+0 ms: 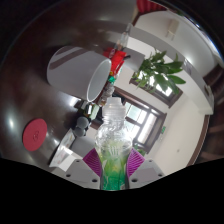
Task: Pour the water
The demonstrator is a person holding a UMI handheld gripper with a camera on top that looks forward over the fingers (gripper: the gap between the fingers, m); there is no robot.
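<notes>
A clear plastic bottle (113, 140) with a green label and greenish liquid in its lower part stands between my fingers, its neck pointing away from me. My gripper (113, 165) is shut on the bottle, with both purple pads (92, 161) pressed against its sides. The whole scene is tilted, so the bottle is held at an angle above the table. Beyond the bottle's mouth a white mug (97, 82) shows its open rim. A small dark cup (81, 125) sits nearer, just left of the bottle.
A red round coaster (36, 132) lies on the grey table (45, 100) left of the fingers. A slim bottle with a red cap (120, 62) stands past the mug. A green plant (160, 72) and a window lie beyond.
</notes>
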